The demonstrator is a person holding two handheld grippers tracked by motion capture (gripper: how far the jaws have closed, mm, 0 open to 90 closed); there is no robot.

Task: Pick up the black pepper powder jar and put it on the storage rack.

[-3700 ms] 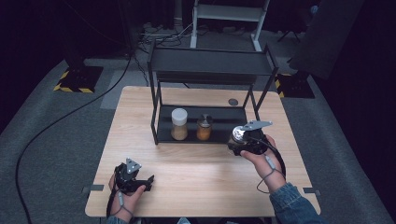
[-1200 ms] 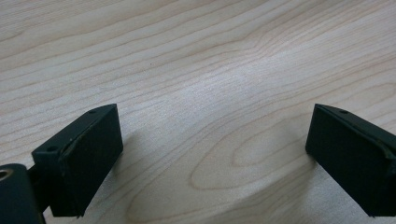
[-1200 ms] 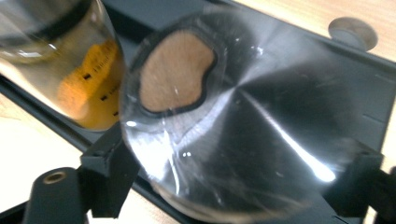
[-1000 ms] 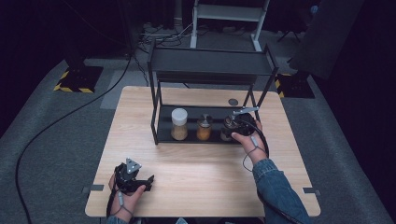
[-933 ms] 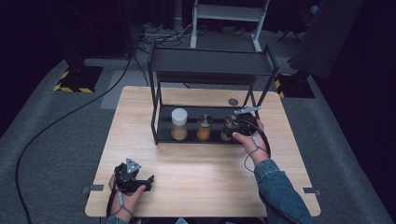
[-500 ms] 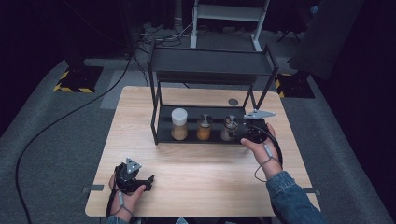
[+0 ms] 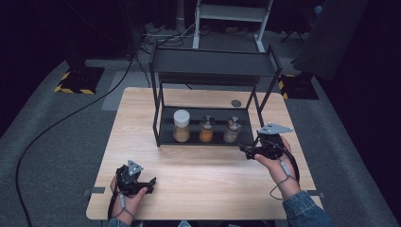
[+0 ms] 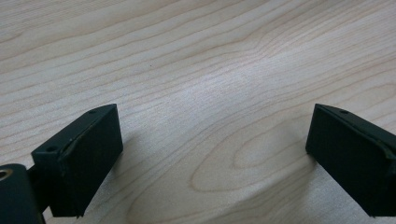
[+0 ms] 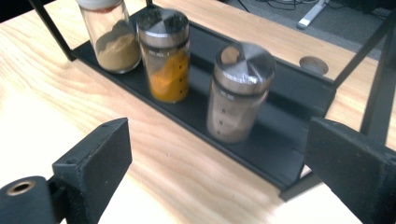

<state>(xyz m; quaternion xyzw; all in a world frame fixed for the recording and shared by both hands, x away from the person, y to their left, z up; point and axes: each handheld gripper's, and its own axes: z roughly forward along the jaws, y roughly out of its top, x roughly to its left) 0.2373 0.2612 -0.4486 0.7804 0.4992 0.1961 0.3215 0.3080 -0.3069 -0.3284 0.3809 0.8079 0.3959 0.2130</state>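
In the high view the three jars on the bottom tray of the black metal two-tier rack [image 7: 165, 127] stand in shadow, so their contents are hard to read from above; the right gripper view shows them better, though the white-lidded glass jar of tan powder [image 9: 109, 35] is cut off by that view's top edge. Beside it stand the steel-capped glass jar of orange spice [image 9: 166, 56] and, nearest the tray's right end, the steel-capped glass shaker of pale brown powder [image 9: 238, 93], upright and touched by nothing. The right gripper [image 7: 249, 152] sits just off the rack's front right corner, near the right edge of the light wooden table [image 7: 203, 189]; its jaws are spread and have just been widening, with nothing between them. A second ago it was up at the shaker inside the rack; it has since drawn back toward the person. The left gripper [image 7: 149, 183] rests unmoved near the table's front left corner, jaws spread over bare wood.
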